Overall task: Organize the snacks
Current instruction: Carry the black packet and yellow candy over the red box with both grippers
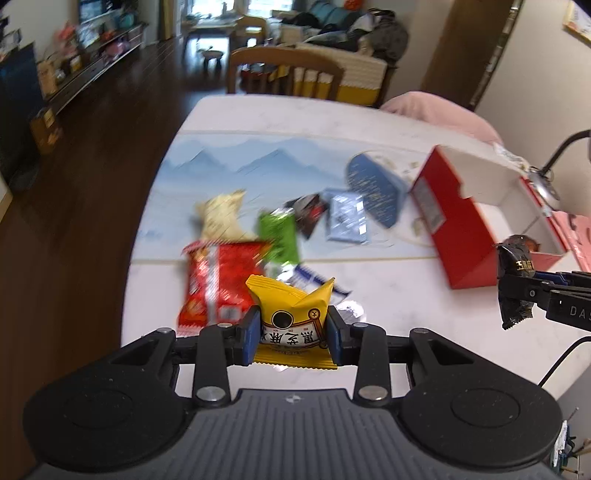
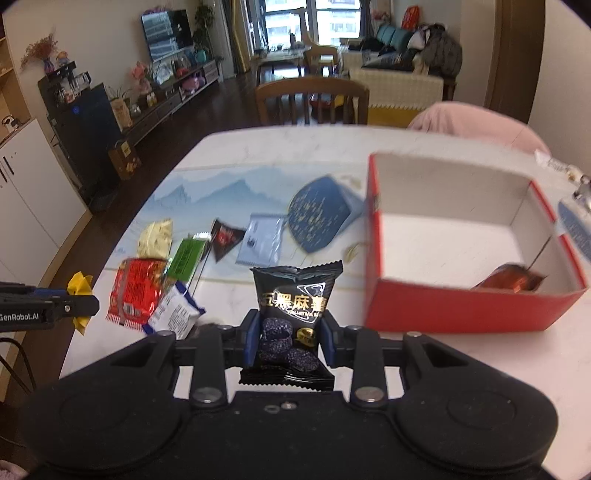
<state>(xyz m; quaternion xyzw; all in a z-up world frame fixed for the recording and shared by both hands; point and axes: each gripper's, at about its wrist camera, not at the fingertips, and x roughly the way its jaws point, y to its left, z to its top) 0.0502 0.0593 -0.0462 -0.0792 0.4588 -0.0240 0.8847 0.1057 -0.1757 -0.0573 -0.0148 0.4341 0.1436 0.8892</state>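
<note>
Glossy yellow foil packet [image 1: 291,314] between the claw's pads; matt red cardboard box [image 2: 461,310] right of it; smooth marble-look table [image 1: 388,291] beneath

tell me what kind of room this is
Most likely an open-plan home living and dining area: a white dining table with a wooden chair, a wall television over a low cabinet, and a sofa near the windows.

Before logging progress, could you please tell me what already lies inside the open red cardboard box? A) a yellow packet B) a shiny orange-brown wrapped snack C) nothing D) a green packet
B: the right wrist view shows a shiny orange-brown wrapped snack in the near corner of the open red cardboard box, with nothing else visible inside.
</note>
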